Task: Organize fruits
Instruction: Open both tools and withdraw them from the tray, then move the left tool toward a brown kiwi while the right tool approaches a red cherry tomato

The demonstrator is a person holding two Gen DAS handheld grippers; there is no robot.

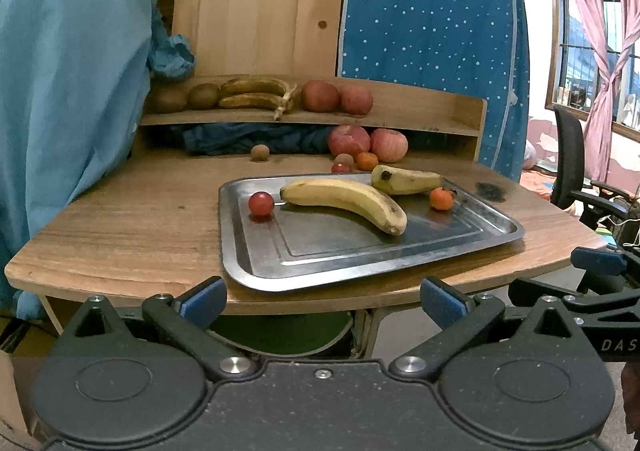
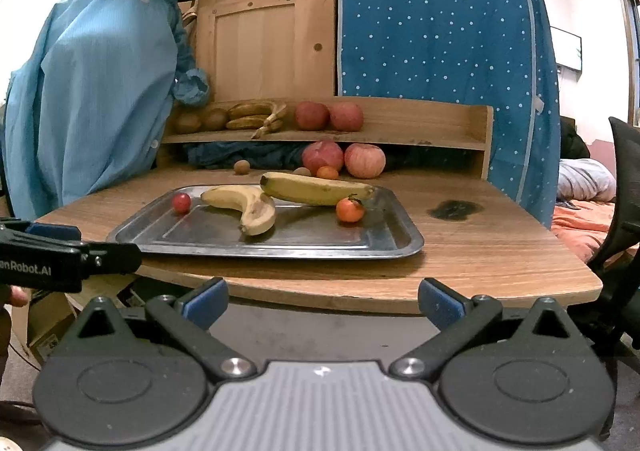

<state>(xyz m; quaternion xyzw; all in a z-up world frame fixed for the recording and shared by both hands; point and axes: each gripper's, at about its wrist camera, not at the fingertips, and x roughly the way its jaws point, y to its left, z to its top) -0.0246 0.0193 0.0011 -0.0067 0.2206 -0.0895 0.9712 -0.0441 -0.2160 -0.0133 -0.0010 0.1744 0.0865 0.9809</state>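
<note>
1. Grippers first: the left gripper point(image 1: 322, 301) and the right gripper point(image 2: 322, 301) both hang off the table's point(image 2: 480, 251) near edge, jaws spread wide, holding nothing.
2. Ahead on the steel tray point(image 1: 248, 251) lie two bananas, a red fruit point(image 1: 261, 203) and an orange one point(image 1: 441, 198).
3. Nearer banana point(image 1: 344, 201) runs crosswise to the left gripper, straight ahead of it; I judge the left arm closer.
4. Farther back, the shelf point(image 1: 420, 107) carries kiwis, bananas and apples.
</note>
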